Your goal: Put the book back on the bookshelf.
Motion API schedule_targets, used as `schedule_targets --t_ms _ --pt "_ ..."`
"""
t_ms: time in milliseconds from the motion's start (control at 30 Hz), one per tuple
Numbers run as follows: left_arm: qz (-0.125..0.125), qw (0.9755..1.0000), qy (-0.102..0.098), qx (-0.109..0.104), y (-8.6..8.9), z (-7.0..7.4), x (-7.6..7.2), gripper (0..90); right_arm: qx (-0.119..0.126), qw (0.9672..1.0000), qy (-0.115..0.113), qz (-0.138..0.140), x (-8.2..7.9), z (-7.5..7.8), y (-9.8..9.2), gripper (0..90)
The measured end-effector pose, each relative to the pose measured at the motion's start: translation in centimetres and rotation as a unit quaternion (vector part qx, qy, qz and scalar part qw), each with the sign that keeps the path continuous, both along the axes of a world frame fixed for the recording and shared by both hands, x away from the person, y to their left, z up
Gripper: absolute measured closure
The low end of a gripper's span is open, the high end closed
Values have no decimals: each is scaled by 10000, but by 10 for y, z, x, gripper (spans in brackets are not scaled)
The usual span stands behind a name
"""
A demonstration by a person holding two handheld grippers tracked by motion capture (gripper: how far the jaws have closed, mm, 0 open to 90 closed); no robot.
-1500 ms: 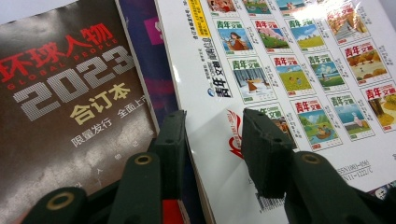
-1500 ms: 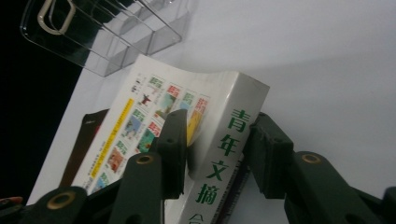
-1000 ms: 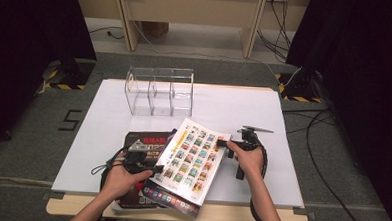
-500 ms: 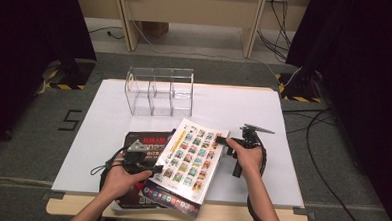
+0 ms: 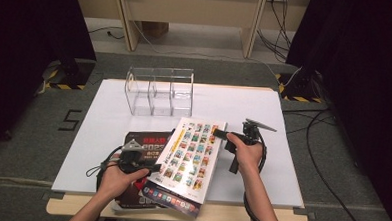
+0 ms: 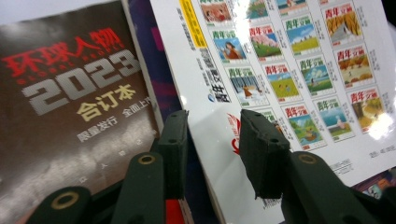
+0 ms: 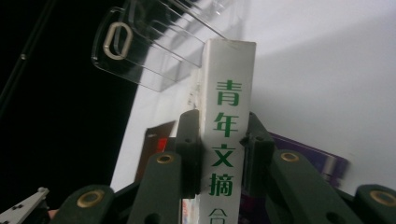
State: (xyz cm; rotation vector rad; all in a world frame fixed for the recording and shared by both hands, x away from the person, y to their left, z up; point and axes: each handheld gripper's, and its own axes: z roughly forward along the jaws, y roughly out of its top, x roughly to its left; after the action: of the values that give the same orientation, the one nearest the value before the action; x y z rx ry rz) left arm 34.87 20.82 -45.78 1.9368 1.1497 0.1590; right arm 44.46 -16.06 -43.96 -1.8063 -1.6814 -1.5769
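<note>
Clear 3-slot organizer point(image 5: 159, 91) empty; R gripper point(image 5: 222, 135) jaws just closed on white book point(image 5: 192, 153).

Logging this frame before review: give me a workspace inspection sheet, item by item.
Surface: white table top on a wooden board, bare toward its far right.
Job's things: white book with a grid of small covers, far edge raised, lying over a dark volume and a purple book. Clear three-bay organizer stands empty behind.
Clutter: nothing seen.
Grippers: right gripper has just closed and clamps the white book's spine. Left gripper has open jaws astride the white book's near edge, pads apart from it.
Cables: black leads trail from both grippers; more run over the floor at right.
Surroundings: grey carpet, black curtains, wooden furniture legs behind.
</note>
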Motion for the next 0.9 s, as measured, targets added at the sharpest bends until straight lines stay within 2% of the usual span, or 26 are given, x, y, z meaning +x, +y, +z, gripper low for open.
schedule_targets --t_ms 100,167,267,300,333,400,433,467,533,567,600,633,700,900 --pt "72 9999 -62 -46 9 1 -4 616 -106 9995 -283 37 -5 14 9 740" --pt "258 9995 -132 -119 22 -1 -13 616 -192 9987 -464 63 -8 23 14 741" --pt "428 9987 -199 -205 35 -4 -22 613 -394 9960 -800 77 -15 39 24 741" --pt "428 9987 -199 -205 35 -4 -22 613 -394 9960 -800 77 -15 39 24 741" --pt "490 9983 -233 -228 38 -5 -25 612 -532 9933 -1026 62 -19 50 30 741" --pt "718 9964 -394 -237 48 -9 -32 610 -697 9897 -1253 16 -24 61 36 742" --pt "718 9964 -394 -237 48 -9 -32 609 -697 9897 -1253 16 -24 61 36 742" --pt "859 9947 -520 -238 53 -12 -36 606 -873 9846 -1513 -30 -28 73 41 741" --pt "917 9939 -545 -284 55 -14 -37 605 -1069 9784 -1767 -82 -32 84 47 741" --pt "980 9931 -554 -340 57 -16 -38 605 -1069 9784 -1767 -82 -32 84 47 741" --pt "1050 9921 -586 -346 60 -17 -40 604 -1246 9723 -1976 -108 -35 93 54 741" --pt "1050 9921 -586 -346 60 -17 -40 604 -1330 9688 -2087 -125 -35 97 57 741" --pt "1144 9906 -635 -400 62 -17 -41 604 -1401 9649 -2216 -139 -35 104 64 741" --pt "1248 9883 -745 -451 67 -19 -41 603 -1543 9540 -2551 -301 -30 123 80 741"
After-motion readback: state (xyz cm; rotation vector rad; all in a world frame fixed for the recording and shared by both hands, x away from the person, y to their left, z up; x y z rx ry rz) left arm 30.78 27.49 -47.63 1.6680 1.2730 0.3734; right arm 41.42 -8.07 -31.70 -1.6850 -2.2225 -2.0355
